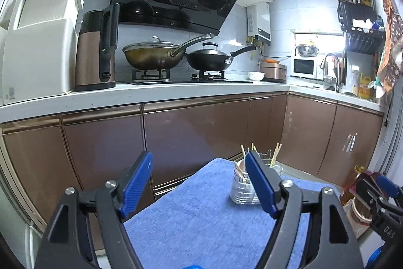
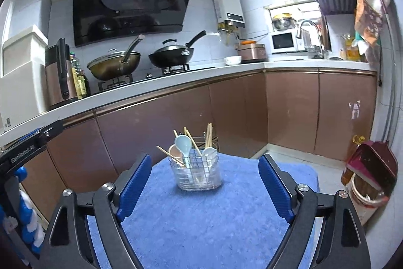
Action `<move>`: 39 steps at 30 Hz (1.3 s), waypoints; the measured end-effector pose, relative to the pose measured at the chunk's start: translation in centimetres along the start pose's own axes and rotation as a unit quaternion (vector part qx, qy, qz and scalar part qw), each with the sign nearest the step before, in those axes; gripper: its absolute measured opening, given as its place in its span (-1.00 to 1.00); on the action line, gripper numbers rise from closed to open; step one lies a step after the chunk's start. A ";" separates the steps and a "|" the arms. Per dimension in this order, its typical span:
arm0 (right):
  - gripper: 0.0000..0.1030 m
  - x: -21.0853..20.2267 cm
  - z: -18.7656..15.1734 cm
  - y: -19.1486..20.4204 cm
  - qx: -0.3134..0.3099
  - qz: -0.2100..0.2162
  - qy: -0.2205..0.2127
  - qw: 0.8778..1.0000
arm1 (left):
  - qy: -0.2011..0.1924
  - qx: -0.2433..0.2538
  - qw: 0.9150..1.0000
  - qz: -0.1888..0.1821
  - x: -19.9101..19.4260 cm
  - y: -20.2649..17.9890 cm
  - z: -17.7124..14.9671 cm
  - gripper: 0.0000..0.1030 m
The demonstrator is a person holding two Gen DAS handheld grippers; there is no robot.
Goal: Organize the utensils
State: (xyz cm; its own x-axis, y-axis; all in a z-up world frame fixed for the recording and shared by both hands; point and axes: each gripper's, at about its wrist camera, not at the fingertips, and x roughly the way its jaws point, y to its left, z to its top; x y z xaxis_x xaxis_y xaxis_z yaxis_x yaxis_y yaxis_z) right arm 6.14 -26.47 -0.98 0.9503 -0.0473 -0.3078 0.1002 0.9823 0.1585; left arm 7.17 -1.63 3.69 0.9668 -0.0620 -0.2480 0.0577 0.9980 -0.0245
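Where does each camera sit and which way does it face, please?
Left wrist: rides the left hand-held gripper, open, facing the stove counter over the blue towel; the right hand-held gripper shows at the right edge.
Right wrist: rides the right gripper, open, aimed at the utensil holder.
Shared: holder, towel, both woks.

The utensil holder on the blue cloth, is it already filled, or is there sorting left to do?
It looks close to done. The utensil holder stands upright on the blue cloth with spoons and chopsticks standing in it. Nothing is in hand: the left gripper and right gripper are both open and empty. No loose utensils show on the visible cloth, so little seems left.
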 end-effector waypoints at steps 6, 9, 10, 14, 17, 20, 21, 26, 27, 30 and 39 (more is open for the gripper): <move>0.78 -0.6 -0.6 -0.7 0.003 -0.018 -0.001 1.000 | 0.000 0.006 1.000 0.006 -0.3 0.1 -1.0 0.45; 0.85 -0.7 -0.6 -0.8 0.002 -0.027 -0.002 1.000 | -0.002 0.009 1.000 0.006 -0.4 -0.1 -1.4 0.45; 0.87 -0.8 -0.6 -0.9 0.001 -0.029 -0.003 1.000 | -0.001 0.011 1.000 0.005 -0.4 -0.2 -1.5 0.45; 0.97 -0.9 -0.6 -0.9 -0.002 -0.037 -0.007 0.999 | 0.001 0.018 1.000 0.004 -0.4 -0.5 -2.0 0.45; 1.00 -0.9 -0.7 -0.9 -0.003 -0.041 -0.009 0.999 | 0.002 0.018 1.000 0.003 -0.2 -0.5 -2.1 0.45; 1.00 -0.8 -0.9 -0.9 -0.004 -0.044 -0.008 0.999 | 0.003 0.019 1.000 0.002 -0.1 -0.5 -2.2 0.45; 1.00 -0.7 -0.9 -0.9 -0.005 -0.045 -0.007 0.999 | 0.003 0.019 1.000 0.002 -0.1 -0.5 -2.2 0.45; 1.00 -0.6 -1.2 -0.9 -0.006 -0.047 -0.002 0.999 | 0.005 0.023 1.000 -0.001 -0.1 -0.7 -2.6 0.45; 1.00 -0.6 -1.3 -0.9 -0.006 -0.047 -0.001 0.999 | 0.005 0.024 1.000 -0.001 -0.1 -0.7 -2.6 0.45; 1.00 -0.6 -1.3 -0.9 -0.006 -0.047 -0.001 0.999 | 0.004 0.024 1.000 -0.002 -0.1 -0.7 -2.6 0.45; 1.00 -0.8 -1.4 -1.1 -0.007 -0.049 -0.003 0.999 | -0.002 0.027 1.000 0.001 -0.6 -1.1 -2.7 0.45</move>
State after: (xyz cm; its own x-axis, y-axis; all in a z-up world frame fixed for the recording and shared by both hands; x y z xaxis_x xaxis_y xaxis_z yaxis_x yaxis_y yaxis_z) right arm 4.85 -27.30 -2.21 0.9378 -0.1450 -0.3156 0.1893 0.9752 0.1145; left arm 5.82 -2.66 1.22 0.9680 -0.0595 -0.2438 0.0684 0.9973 0.0285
